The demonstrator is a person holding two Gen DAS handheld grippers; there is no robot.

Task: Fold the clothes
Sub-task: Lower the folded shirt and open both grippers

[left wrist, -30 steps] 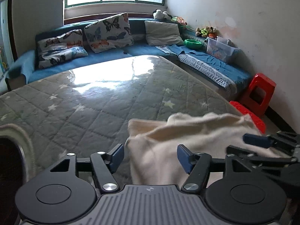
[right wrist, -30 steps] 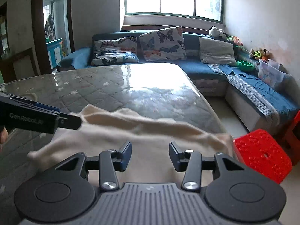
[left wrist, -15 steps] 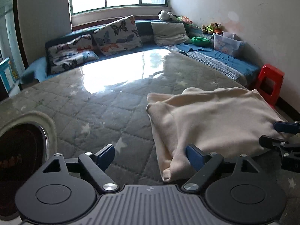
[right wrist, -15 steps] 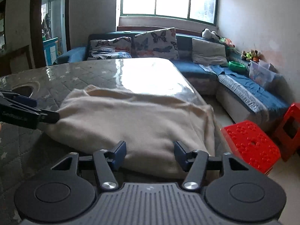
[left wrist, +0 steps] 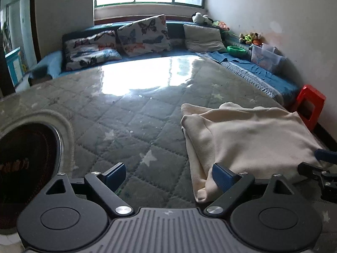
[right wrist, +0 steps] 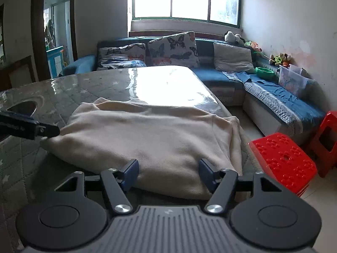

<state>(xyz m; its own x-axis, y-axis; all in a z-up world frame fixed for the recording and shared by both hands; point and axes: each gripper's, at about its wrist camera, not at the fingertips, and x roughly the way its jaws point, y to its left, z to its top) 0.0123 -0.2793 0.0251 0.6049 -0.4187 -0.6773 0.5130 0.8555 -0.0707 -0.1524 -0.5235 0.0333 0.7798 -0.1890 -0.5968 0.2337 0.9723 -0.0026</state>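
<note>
A cream garment (left wrist: 248, 139) (right wrist: 151, 135) lies folded flat on the quilted grey-green table (left wrist: 130, 126), near its right edge. My left gripper (left wrist: 169, 175) hovers at the garment's near left corner with its jaws opening wide. Its right fingertip (left wrist: 223, 176) is at the cloth's edge, and only bare table lies between the fingers. My right gripper (right wrist: 169, 171) sits low at the garment's near edge, jaws opening. The cloth's hem lies between its pads, which do not press on it. Each view shows the other gripper, the left gripper (right wrist: 31, 128) and the right gripper (left wrist: 324, 164), beside the cloth.
A round dark opening (left wrist: 25, 158) is set in the table at the left. Two red plastic stools (right wrist: 282, 160) (right wrist: 328, 139) stand on the floor just past the table's right edge. A blue corner sofa (right wrist: 280, 103) with cushions runs along the far and right walls.
The garment, bunched under both grippers a second ago, now lies flat and folded. Both grippers have drawn back off it toward its near edge, and their jaws stand wider.
</note>
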